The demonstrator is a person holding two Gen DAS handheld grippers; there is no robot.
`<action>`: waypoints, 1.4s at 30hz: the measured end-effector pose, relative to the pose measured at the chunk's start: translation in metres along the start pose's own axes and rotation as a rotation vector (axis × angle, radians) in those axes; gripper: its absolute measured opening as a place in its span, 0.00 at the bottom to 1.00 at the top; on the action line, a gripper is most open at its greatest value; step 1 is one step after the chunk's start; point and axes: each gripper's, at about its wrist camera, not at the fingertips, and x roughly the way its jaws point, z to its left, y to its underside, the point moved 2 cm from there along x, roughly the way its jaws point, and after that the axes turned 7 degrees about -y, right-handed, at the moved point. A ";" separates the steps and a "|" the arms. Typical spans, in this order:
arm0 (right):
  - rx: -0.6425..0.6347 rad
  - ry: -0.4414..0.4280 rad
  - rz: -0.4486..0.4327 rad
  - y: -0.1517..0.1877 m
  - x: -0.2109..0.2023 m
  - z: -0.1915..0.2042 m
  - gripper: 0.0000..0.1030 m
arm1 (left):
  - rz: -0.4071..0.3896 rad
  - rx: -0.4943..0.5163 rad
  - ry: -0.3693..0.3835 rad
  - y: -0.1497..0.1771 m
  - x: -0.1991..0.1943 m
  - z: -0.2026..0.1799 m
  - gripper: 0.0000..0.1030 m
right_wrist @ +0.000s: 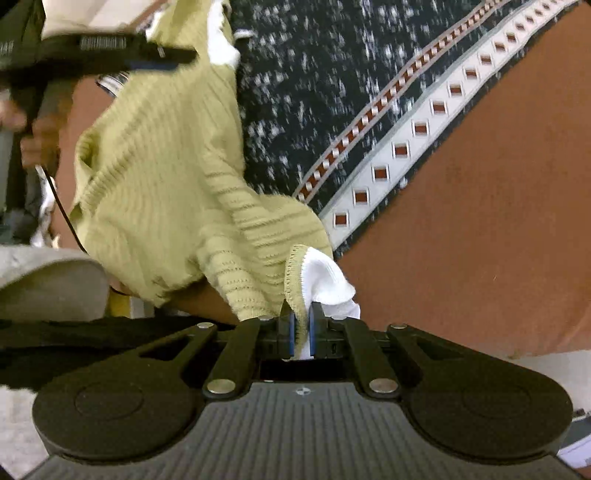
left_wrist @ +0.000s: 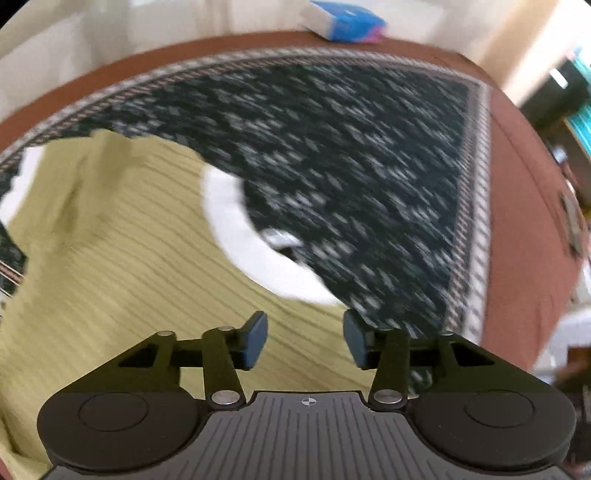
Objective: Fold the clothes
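A yellow-green ribbed knit top (left_wrist: 110,251) with white trim lies on a dark patterned cloth (left_wrist: 351,155). Its white collar (left_wrist: 255,247) curves just beyond my left gripper (left_wrist: 305,338), which is open and empty above the knit near the collar. In the right wrist view the same top (right_wrist: 166,166) hangs bunched. My right gripper (right_wrist: 302,332) is shut on its white-trimmed edge (right_wrist: 325,280). The left gripper's body (right_wrist: 110,55) and the hand holding it show at the top left there.
The patterned cloth has a white and red border (right_wrist: 406,147) and lies on a brown surface (right_wrist: 480,221). A blue and white packet (left_wrist: 343,20) sits at the far edge. Furniture shows at the right (left_wrist: 565,96).
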 end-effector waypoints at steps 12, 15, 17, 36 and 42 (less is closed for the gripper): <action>-0.065 -0.098 0.021 0.004 -0.015 0.009 0.08 | 0.064 0.048 -0.077 0.019 0.027 -0.046 0.69; -0.078 -0.093 0.018 0.003 -0.017 0.008 0.08 | 0.049 0.057 -0.118 0.022 0.029 -0.046 0.23; -0.086 -0.084 0.015 0.001 -0.017 0.007 0.08 | 0.035 0.038 -0.117 0.023 0.025 -0.041 0.08; -0.345 -0.011 -0.125 -0.104 -0.025 0.048 0.35 | -0.071 -0.507 -0.254 0.098 -0.073 0.101 0.04; -0.534 0.011 -0.102 -0.170 0.017 0.103 0.35 | -0.078 -0.600 -0.265 0.121 -0.078 0.124 0.04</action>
